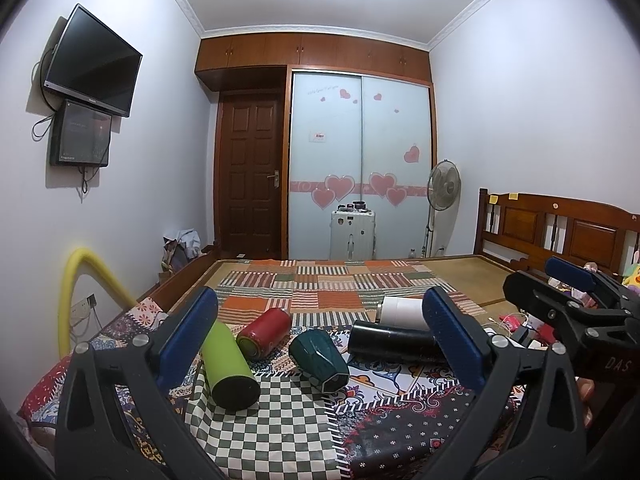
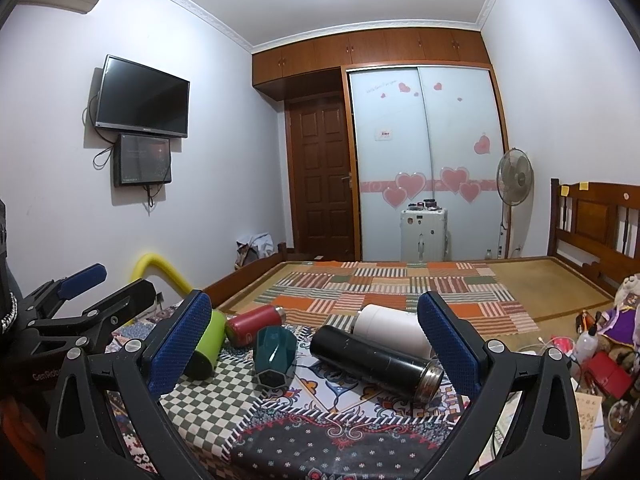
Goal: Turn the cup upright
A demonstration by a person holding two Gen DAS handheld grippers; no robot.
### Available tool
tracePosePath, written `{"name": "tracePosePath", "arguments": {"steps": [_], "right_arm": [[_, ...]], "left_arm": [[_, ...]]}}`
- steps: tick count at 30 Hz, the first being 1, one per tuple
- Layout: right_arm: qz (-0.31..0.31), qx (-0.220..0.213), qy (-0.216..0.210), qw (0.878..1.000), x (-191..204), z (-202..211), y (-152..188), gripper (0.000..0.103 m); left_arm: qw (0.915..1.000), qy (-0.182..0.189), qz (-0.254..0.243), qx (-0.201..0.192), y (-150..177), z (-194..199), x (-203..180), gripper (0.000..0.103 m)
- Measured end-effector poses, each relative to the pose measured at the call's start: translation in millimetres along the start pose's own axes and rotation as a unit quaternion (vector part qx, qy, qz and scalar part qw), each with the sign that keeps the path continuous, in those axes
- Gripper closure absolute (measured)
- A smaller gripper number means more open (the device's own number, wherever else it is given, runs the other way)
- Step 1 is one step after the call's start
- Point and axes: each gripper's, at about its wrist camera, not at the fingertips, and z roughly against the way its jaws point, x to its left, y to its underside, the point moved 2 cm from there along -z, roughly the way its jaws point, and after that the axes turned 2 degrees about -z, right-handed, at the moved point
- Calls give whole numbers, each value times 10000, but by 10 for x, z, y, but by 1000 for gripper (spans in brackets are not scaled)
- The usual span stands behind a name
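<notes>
Several cups lie on their sides on a patterned cloth on the bed: a lime green cup [image 1: 228, 364] [image 2: 206, 346], a red cup [image 1: 264, 332] [image 2: 250, 324], a dark teal faceted cup [image 1: 320, 360] [image 2: 274, 356], a black flask [image 1: 392, 342] [image 2: 376, 356] and a white cup [image 1: 402, 312] [image 2: 392, 326]. My left gripper [image 1: 320, 344] is open and empty, held above and short of the cups. My right gripper [image 2: 316, 344] is open and empty too, facing the teal cup and black flask. The right gripper shows in the left wrist view [image 1: 568, 292]; the left gripper shows in the right wrist view [image 2: 104, 284].
A checkered mat [image 1: 272, 420] lies under the green cup. Clutter with cables and a red box [image 2: 608, 372] sits at the right bed edge. A yellow foam tube [image 1: 80, 280] arches at the left. The wooden headboard [image 1: 560, 232] stands at the right.
</notes>
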Motion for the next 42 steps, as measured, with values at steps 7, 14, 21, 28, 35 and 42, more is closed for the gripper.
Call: {"name": "tracePosePath", "arguments": {"steps": [7,14,21,28,35,42], "right_arm": [[8,-5,2,10000,4,9,-5,0],[10,-5,0,10000,6,8,-3,0],[17,-9,6,10000,16,17,-23,0],[24,-13,7,10000,22,21,-21,0],[28,-2,0,10000,31,20,-22,0],[27,28,1,10000,36,-17,0,0]], "left_arm": [[10000,-4,7,2,-8,1,3,0],[10000,3,12,-4,-8,4,11,0],[10000,-1,14,-9,-23,0,14,0],[10000,8,14,4,-24,-13,7,0],[10000,13,24,1,-20,-12,12,0],[10000,41,55,39,24,-62,37,0]]}}
